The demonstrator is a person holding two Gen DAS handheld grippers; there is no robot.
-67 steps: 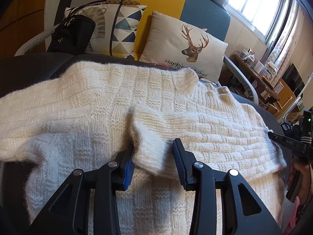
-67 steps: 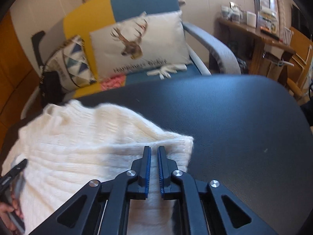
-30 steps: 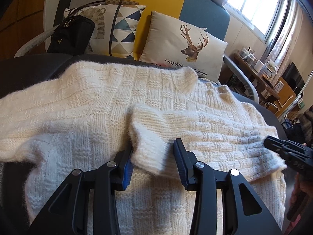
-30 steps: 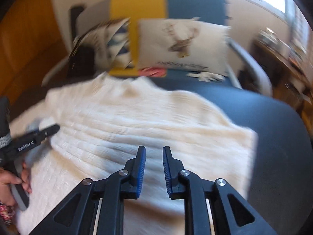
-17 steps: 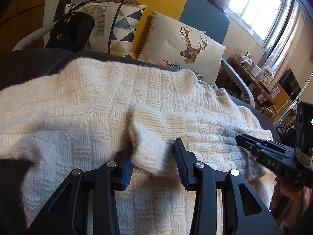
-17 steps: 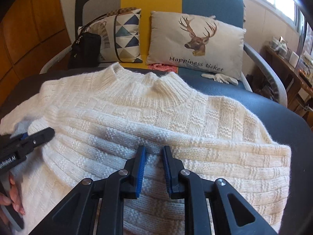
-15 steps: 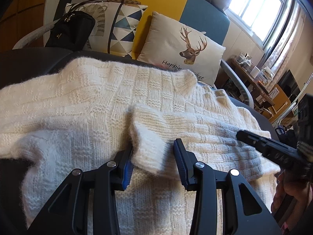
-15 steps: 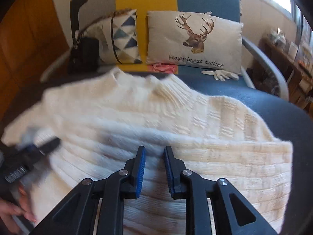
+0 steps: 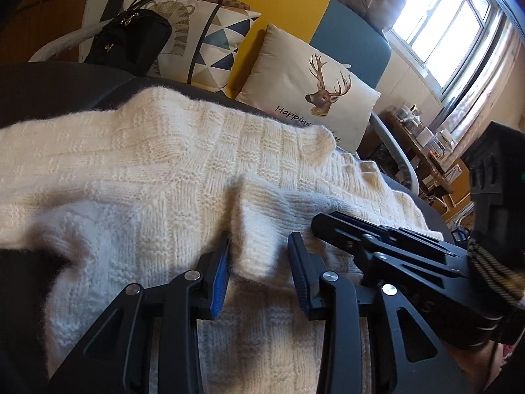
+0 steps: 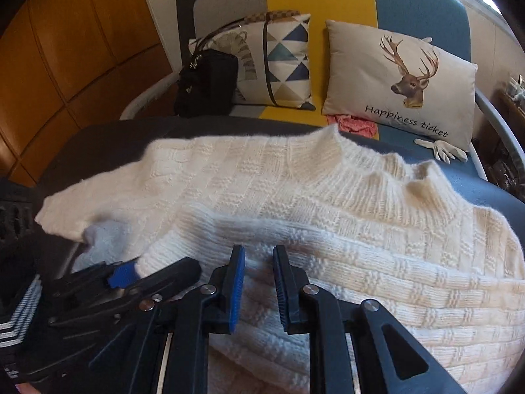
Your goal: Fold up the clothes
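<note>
Since a second ago the right gripper has swung in from the 3 o'clock edge of the left wrist view and now lies just beside the left gripper, over the folded sleeve; the white sweater itself lies as before, spread flat on the dark table.

The left gripper's jaws have just been closing a little and stand partly apart with the sleeve's cuff end between them; the blue pad at 9 o'clock touches the knit, but a gap shows at the other pad, so whether it truly grips I cannot tell. In the right wrist view the right gripper stands narrowly parted above the sleeve with nothing clenched between its pads.

Beyond the table, at 1 o'clock, the deer cushion reads "Happiness ticket". A triangle-patterned cushion and a black bag sit at 11 o'clock on the sofa.
</note>
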